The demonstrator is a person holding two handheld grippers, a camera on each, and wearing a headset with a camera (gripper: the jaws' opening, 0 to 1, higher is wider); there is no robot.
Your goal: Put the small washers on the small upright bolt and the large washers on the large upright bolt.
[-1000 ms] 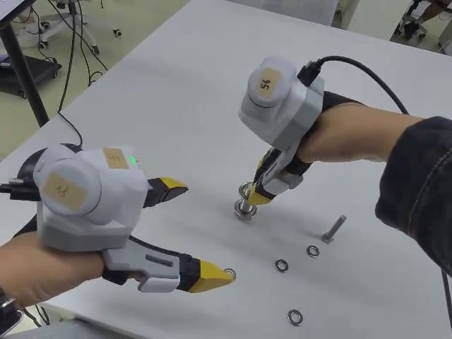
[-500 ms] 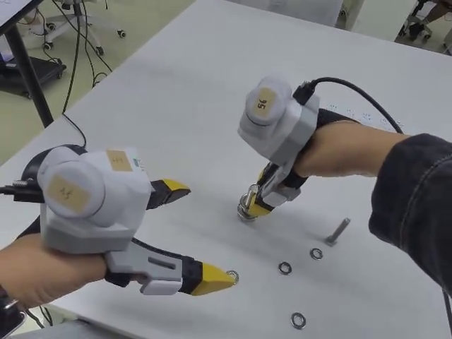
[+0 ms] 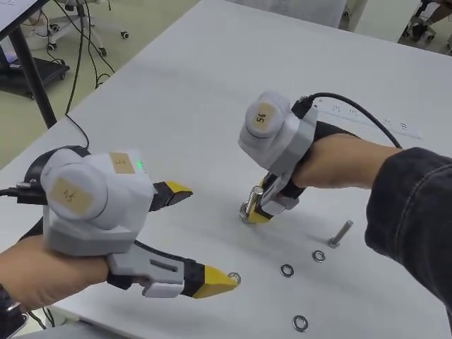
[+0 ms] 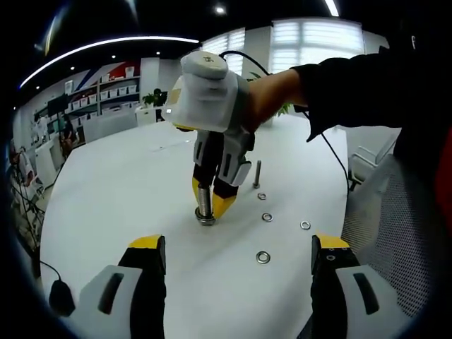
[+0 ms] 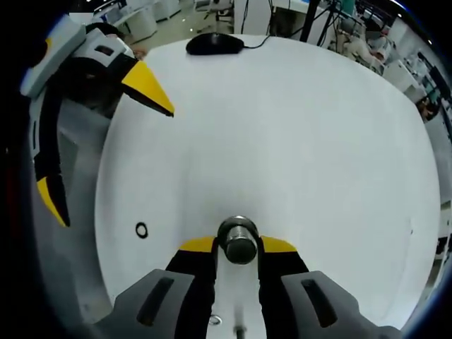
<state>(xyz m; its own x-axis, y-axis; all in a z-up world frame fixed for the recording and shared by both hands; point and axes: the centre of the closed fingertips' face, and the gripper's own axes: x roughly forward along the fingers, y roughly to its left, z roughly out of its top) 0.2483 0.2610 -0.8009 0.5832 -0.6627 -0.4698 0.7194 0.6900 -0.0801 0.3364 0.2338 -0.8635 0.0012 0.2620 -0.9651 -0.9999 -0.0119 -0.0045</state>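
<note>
Washers (image 3: 287, 270), four loose, lie before the wide-open left gripper (image 3: 198, 234). Right gripper (image 3: 254, 214) clamps one bolt (image 5: 240, 240); a second bolt (image 3: 340, 233) stands nearby.

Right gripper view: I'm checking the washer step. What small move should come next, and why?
Probably ease the right gripper open and lift it straight up. Its jaws straddle the large bolt low down, near the stacked washers at its base, and loose washers wait on the table.

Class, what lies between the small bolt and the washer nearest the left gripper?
Two more washers, roughly in line, as the left gripper view shows.
</note>
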